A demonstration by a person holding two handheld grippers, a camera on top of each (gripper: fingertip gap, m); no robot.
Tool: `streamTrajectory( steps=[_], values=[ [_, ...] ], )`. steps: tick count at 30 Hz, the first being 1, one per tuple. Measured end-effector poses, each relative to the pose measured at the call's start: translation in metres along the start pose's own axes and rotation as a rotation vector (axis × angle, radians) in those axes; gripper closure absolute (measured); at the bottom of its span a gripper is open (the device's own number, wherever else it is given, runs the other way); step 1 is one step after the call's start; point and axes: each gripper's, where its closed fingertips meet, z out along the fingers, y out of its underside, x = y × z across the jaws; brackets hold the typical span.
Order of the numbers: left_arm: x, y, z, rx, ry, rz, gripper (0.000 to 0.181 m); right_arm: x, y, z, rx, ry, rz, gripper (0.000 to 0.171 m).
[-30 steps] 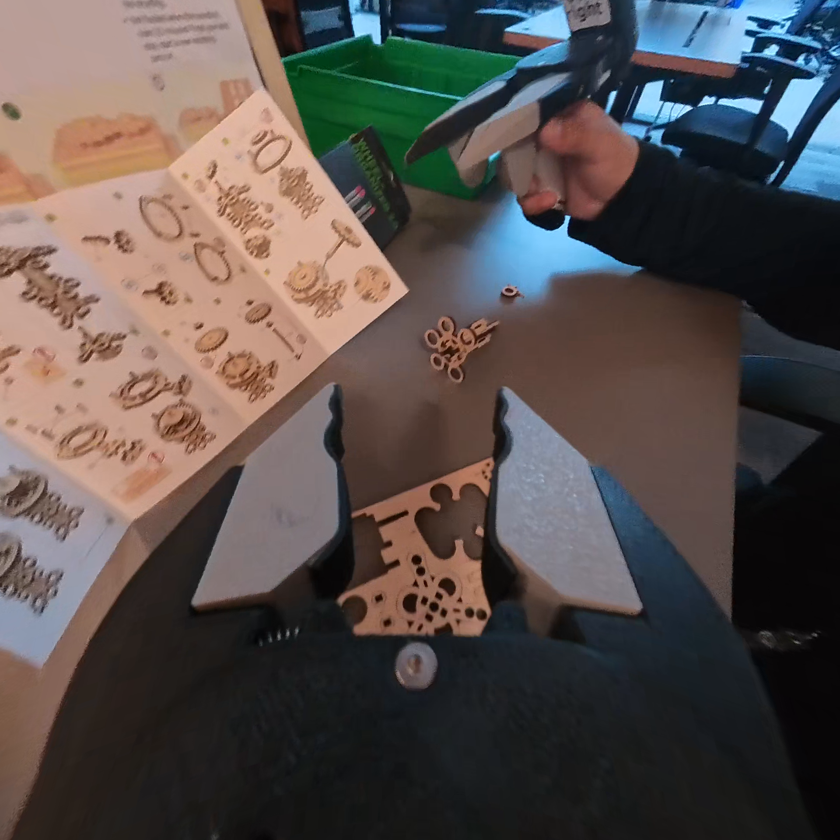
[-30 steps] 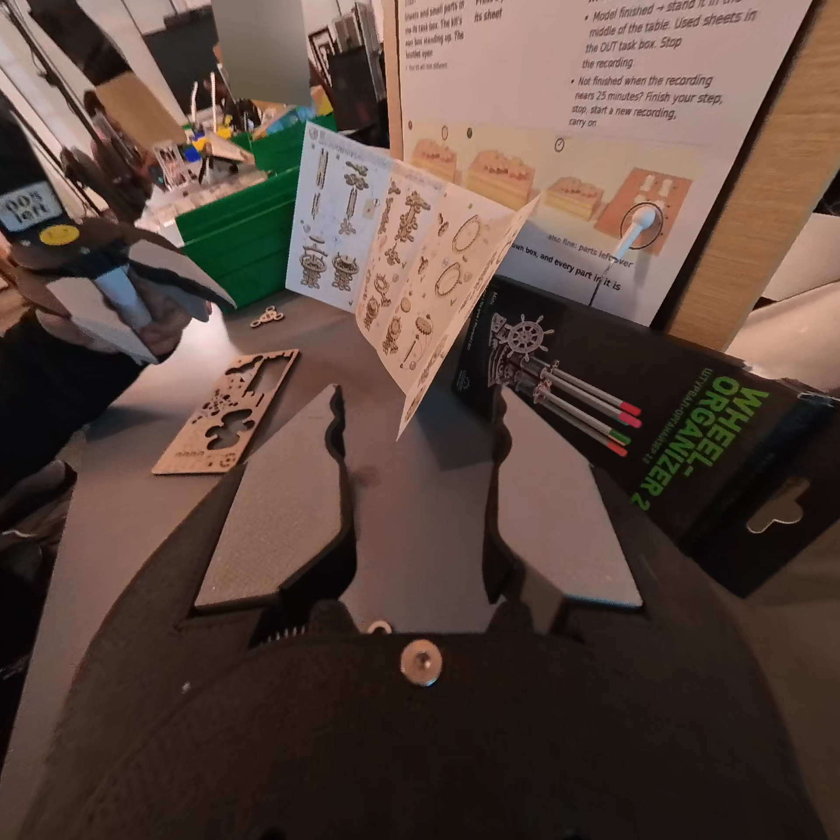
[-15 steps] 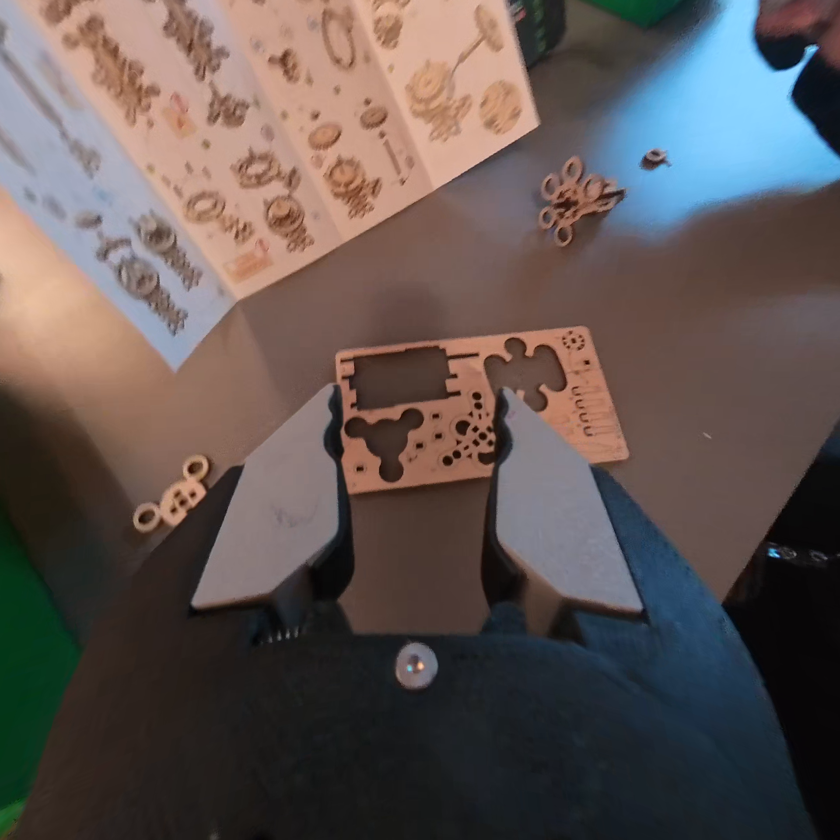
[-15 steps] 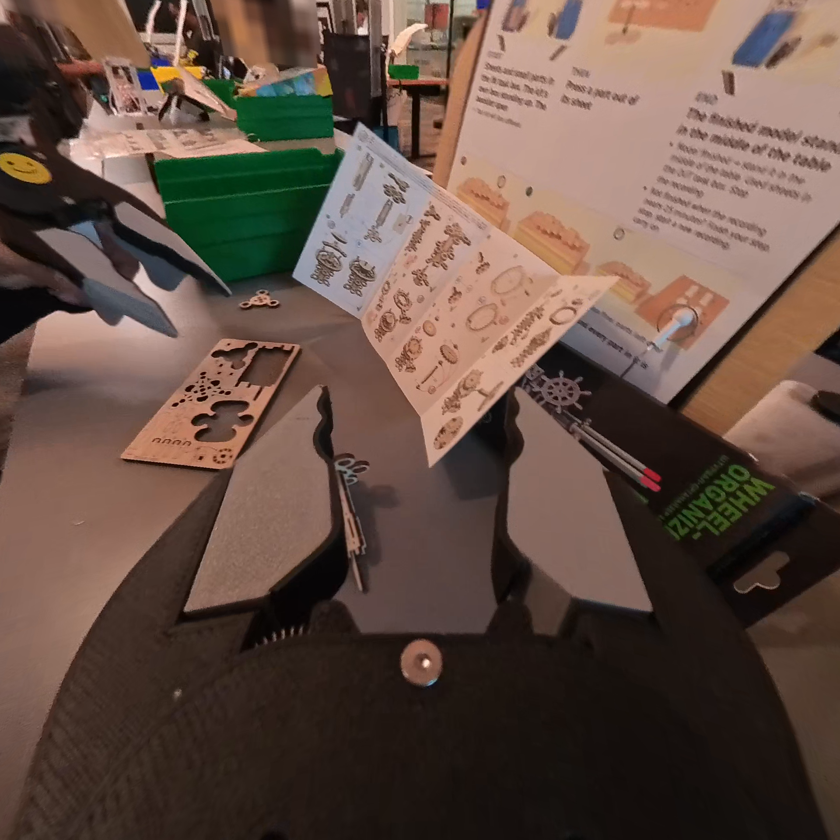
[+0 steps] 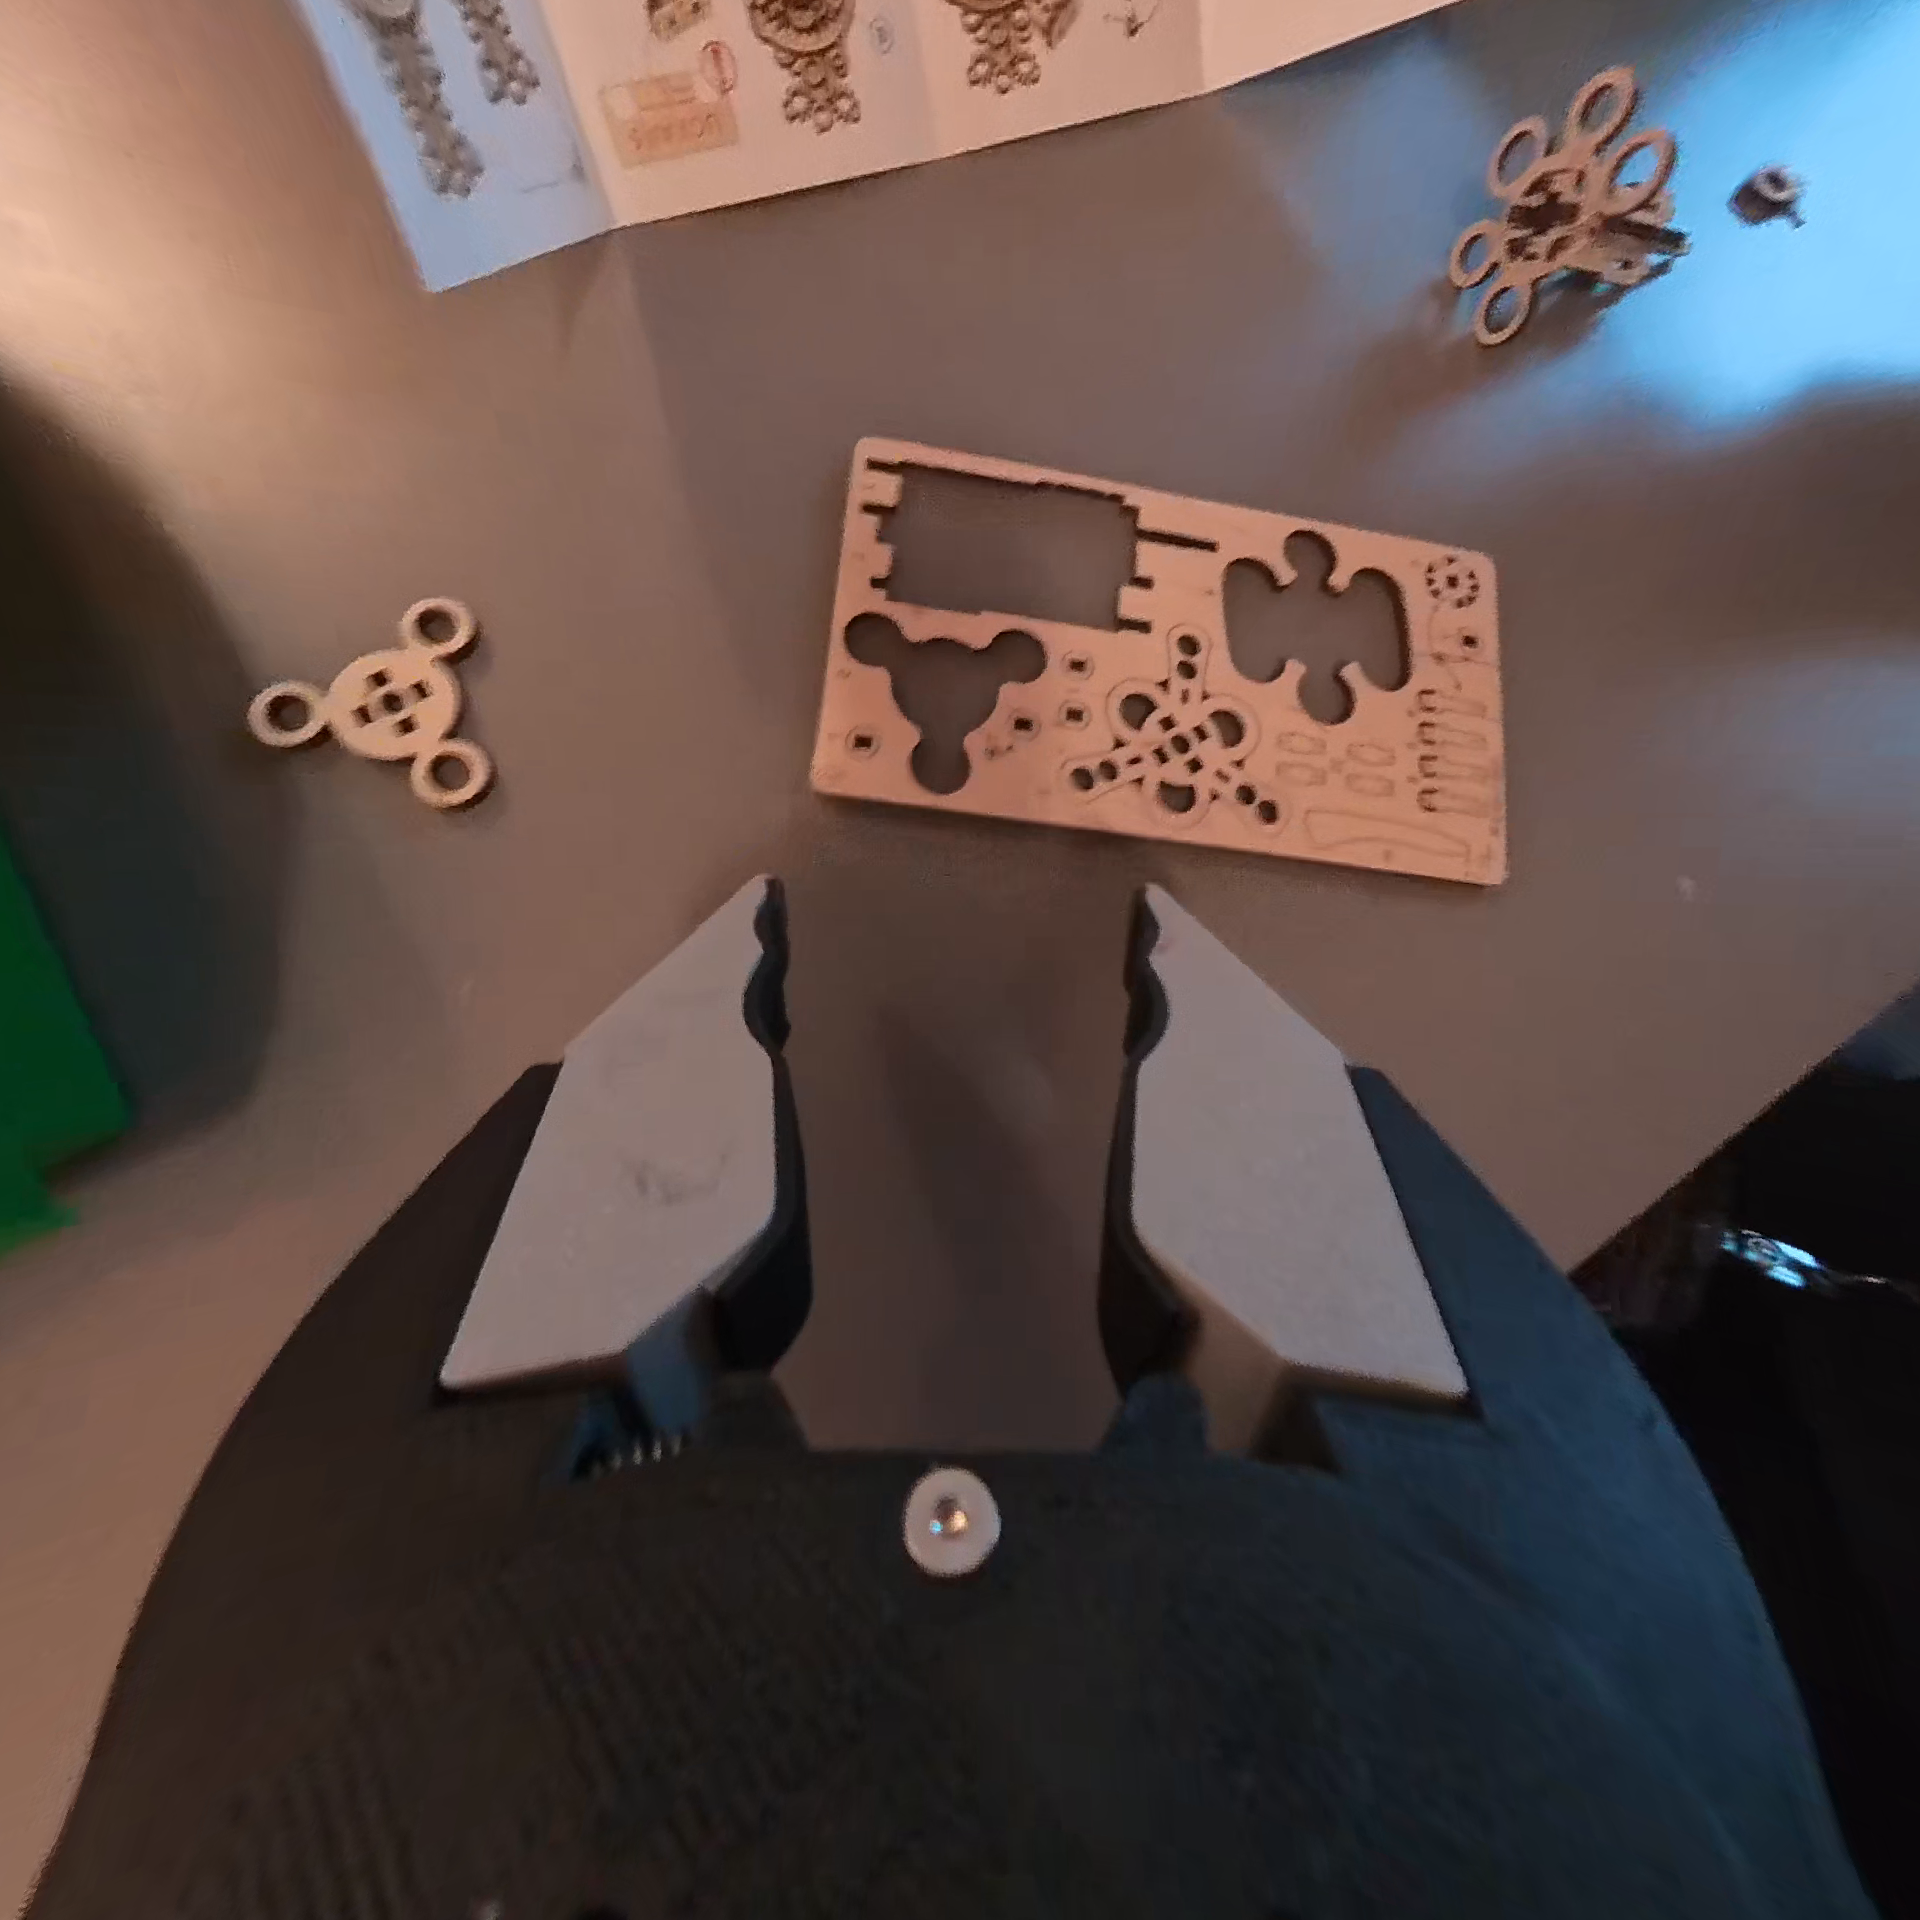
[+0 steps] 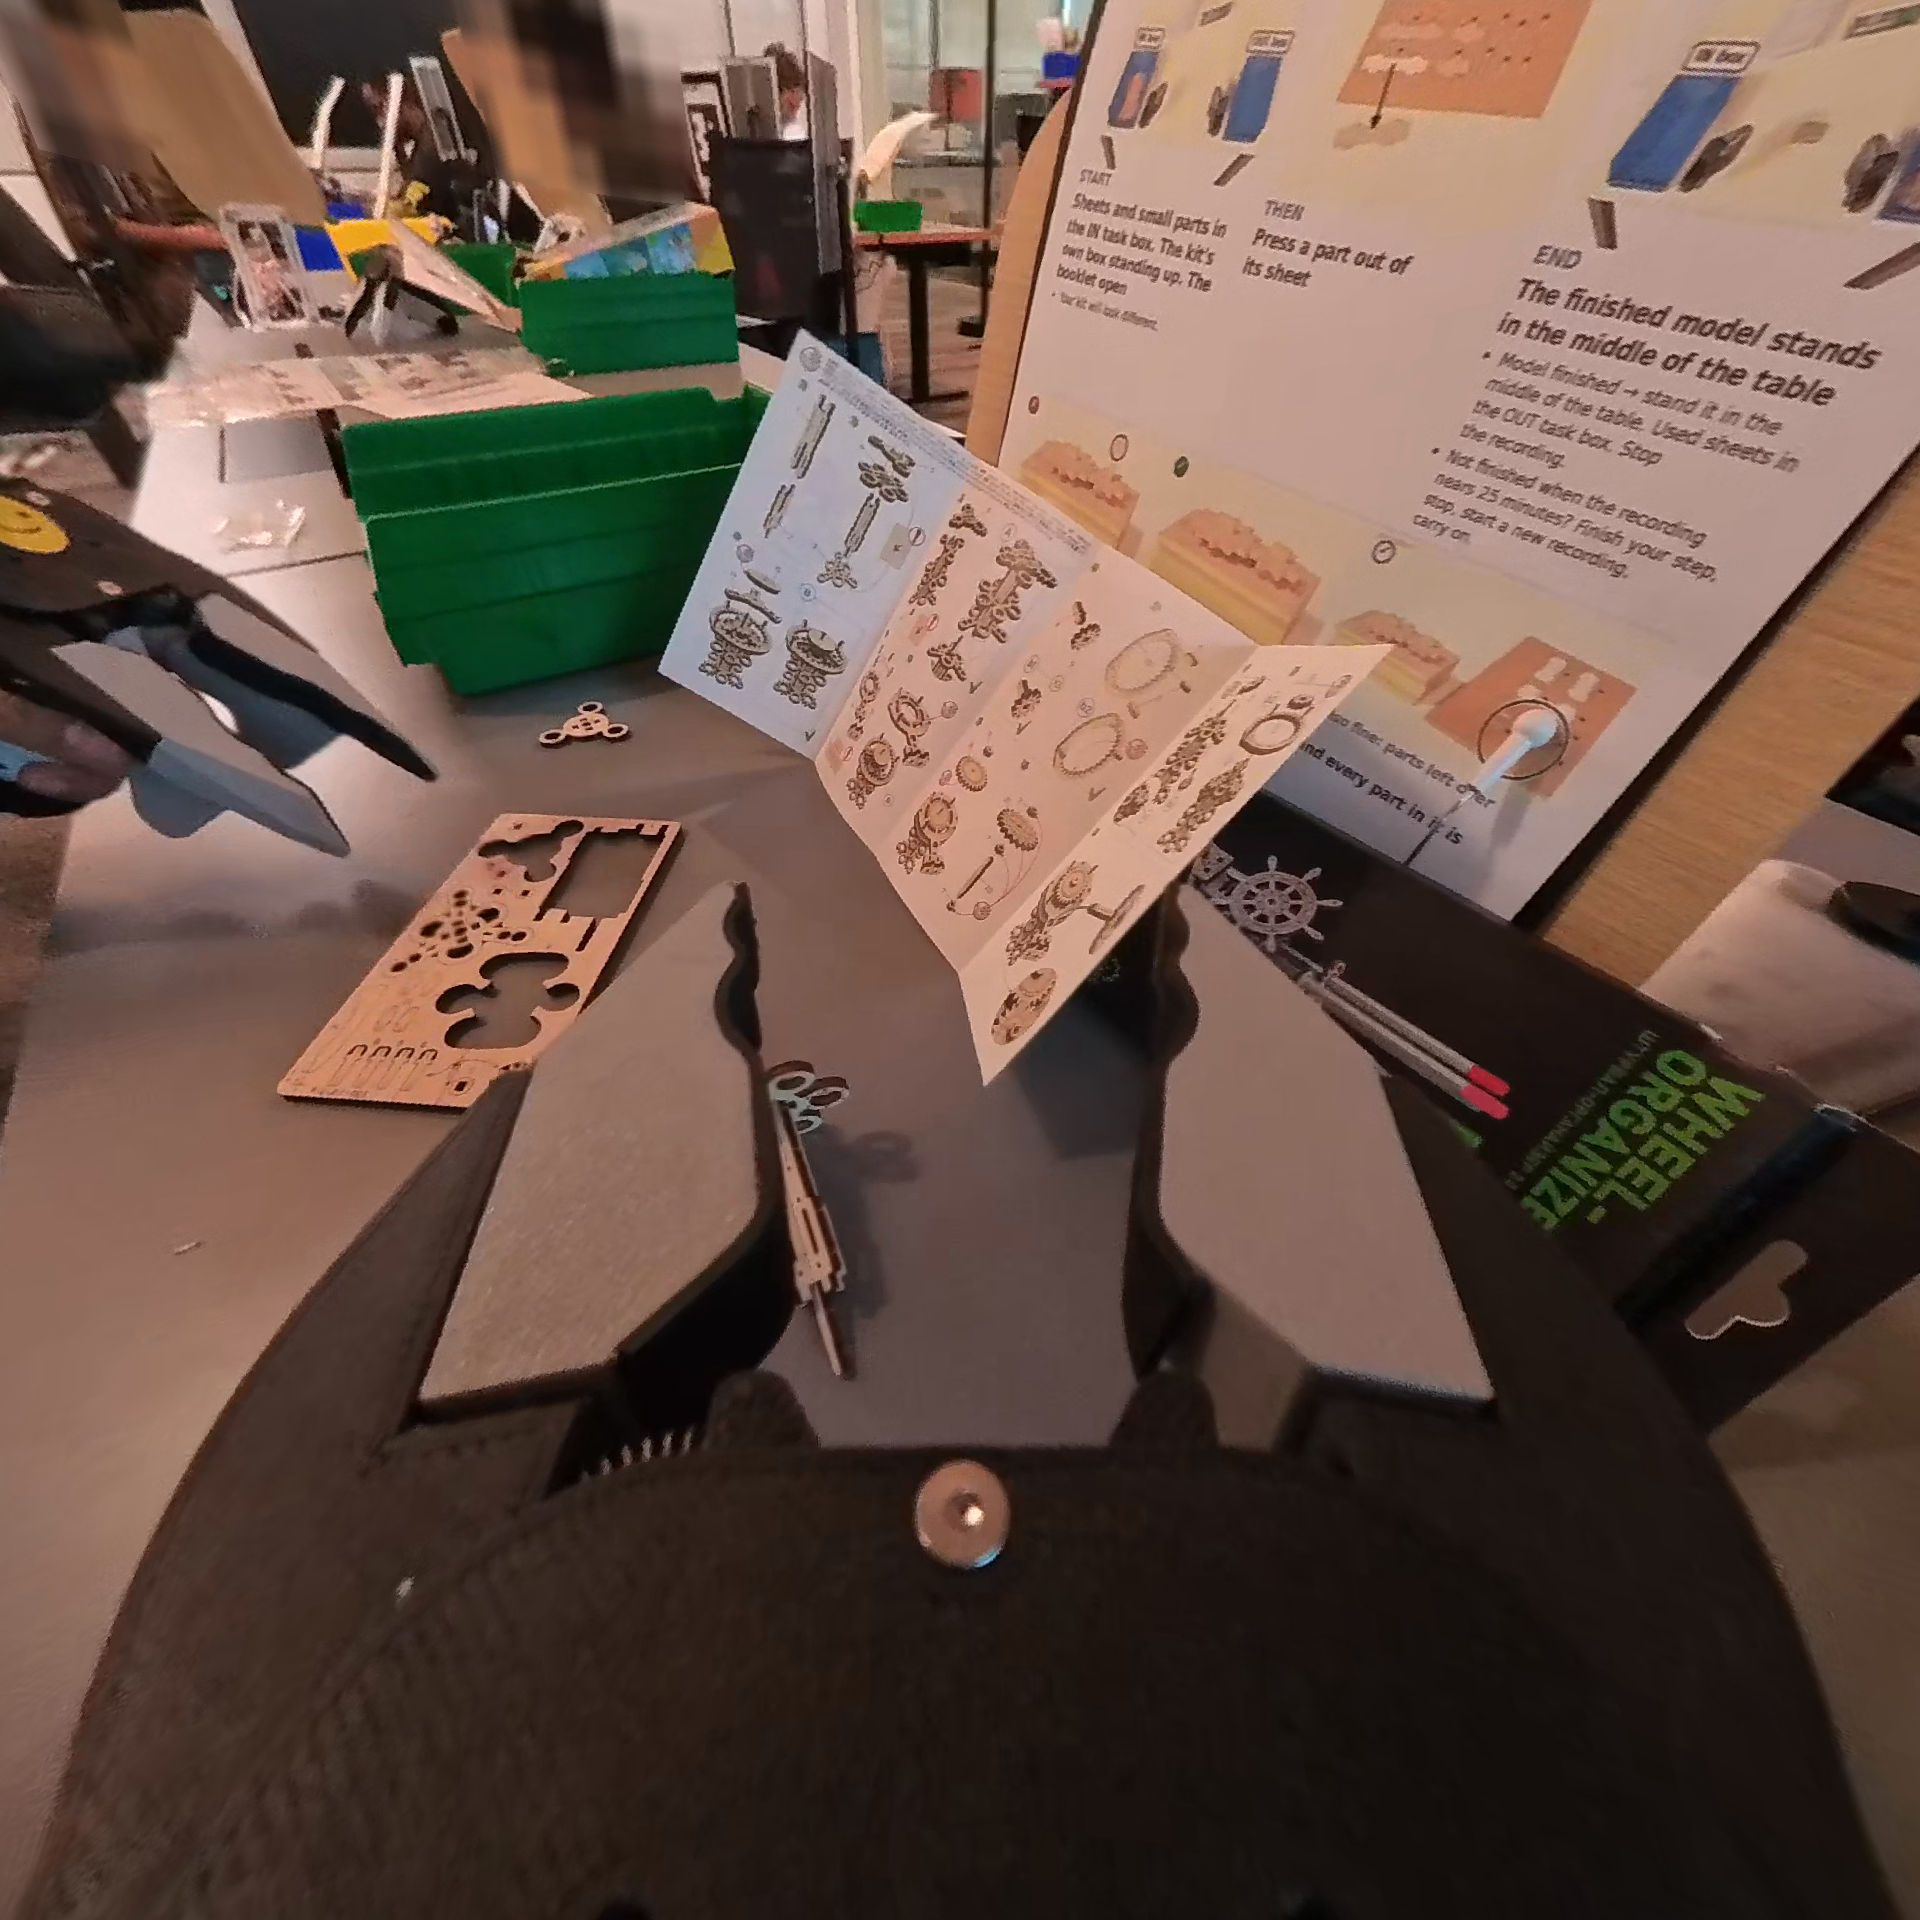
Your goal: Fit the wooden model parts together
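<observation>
My left gripper (image 5: 956, 888) is open and empty, above the grey table (image 5: 1039, 343), just short of a flat wooden parts sheet (image 5: 1153, 665) with several cut-outs. A three-lobed wooden part (image 5: 379, 701) lies to its left. A small ringed wooden assembly (image 5: 1558, 197) and a tiny piece (image 5: 1766, 197) lie at the far right. My right gripper (image 6: 956, 914) is open. The ringed assembly with its stick (image 6: 810, 1195) lies on the table between the jaws, close to the left finger. The sheet (image 6: 488, 956), the three-lobed part (image 6: 585, 724) and the left gripper (image 6: 384, 810) show at the left.
A folded instruction booklet (image 6: 987, 727) stands just beyond my right fingers; its lower edge shows in the left wrist view (image 5: 727, 104). A black kit box (image 6: 1558, 1122) lies to the right, a poster board (image 6: 1455, 364) behind it. Green bins (image 6: 551, 540) stand at the back left. Between my right fingertips and the tiny piece (image 5: 1766, 197) there is roughly 15 cm.
My left gripper has tipped down and drawn back, so the sheet now lies ahead of the fingertips. My right gripper has swung left and come down around the ringed assembly.
</observation>
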Motion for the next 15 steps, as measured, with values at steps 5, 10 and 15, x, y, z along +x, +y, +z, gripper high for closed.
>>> streamTrajectory(
  steps=[5, 10, 15],
  values=[
    [-0.045, -0.014, -0.018, 0.082, -0.189, -0.034, 0.12, 0.002, 0.0, 0.001, 0.011, 0.005, 0.023, 0.098],
    [-0.084, -0.036, -0.005, 0.071, -0.371, -0.023, 0.128, 0.0, 0.004, 0.004, -0.004, 0.01, 0.009, 0.098],
    [-0.098, -0.031, 0.021, -0.018, -0.399, -0.098, 0.129, 0.003, 0.003, 0.001, 0.006, 0.01, 0.018, 0.098]
  ],
)
